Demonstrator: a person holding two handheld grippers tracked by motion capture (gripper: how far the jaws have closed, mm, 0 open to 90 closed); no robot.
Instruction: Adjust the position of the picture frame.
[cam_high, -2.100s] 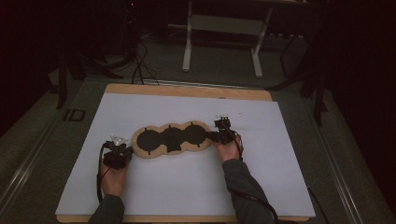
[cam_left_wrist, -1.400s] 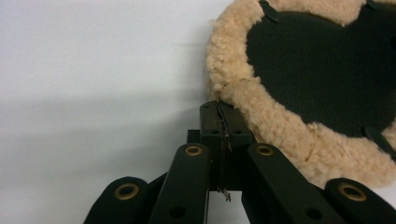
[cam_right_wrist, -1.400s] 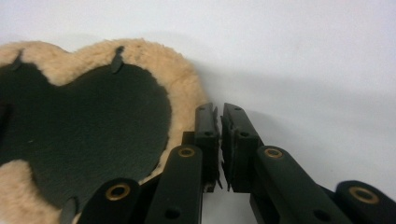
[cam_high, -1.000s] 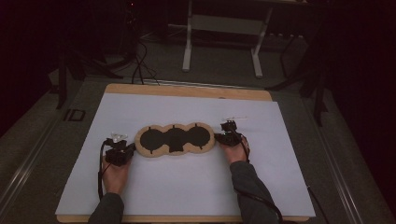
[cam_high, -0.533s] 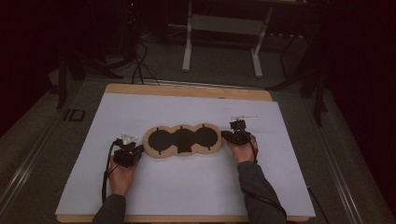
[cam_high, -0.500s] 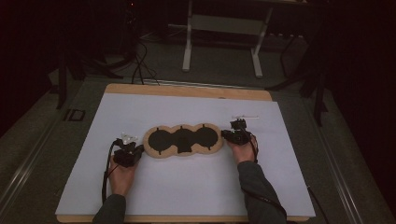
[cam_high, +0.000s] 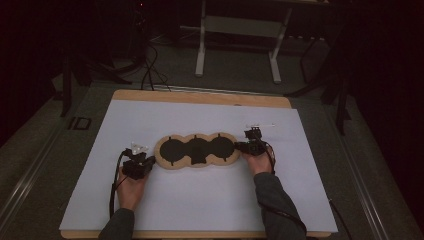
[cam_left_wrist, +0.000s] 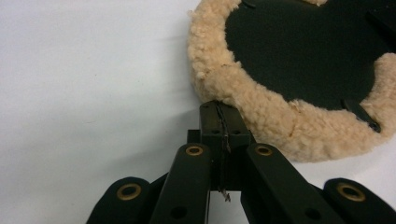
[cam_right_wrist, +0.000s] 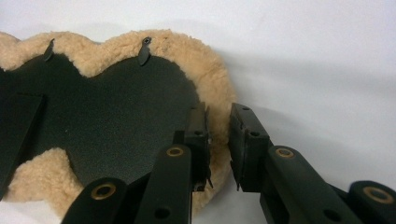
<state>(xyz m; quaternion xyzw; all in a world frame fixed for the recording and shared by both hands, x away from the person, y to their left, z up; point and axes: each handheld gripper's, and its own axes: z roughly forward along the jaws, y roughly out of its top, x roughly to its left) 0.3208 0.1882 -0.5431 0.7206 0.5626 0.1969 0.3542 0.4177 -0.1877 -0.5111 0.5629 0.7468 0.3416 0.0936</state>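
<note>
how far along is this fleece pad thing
The fleece-edged pad already lies flat on the white sheet. The left hand-held gripper is shut at its left edge. The right hand-held gripper has just been opening around the right edge. Left: probably releasing both ends and withdrawing.

"ID" in dark letters on floor mat (cam_high: 80, 123), left of table (cam_high: 200, 97).

One fleece-edged pad (cam_high: 197, 151) lies near the middle of the table (cam_high: 200, 97), with three round black lobes in a row. Two grippers: one (cam_high: 141, 165) at the pad's left end, one (cam_high: 248, 145) at its right. Two hands.
</note>
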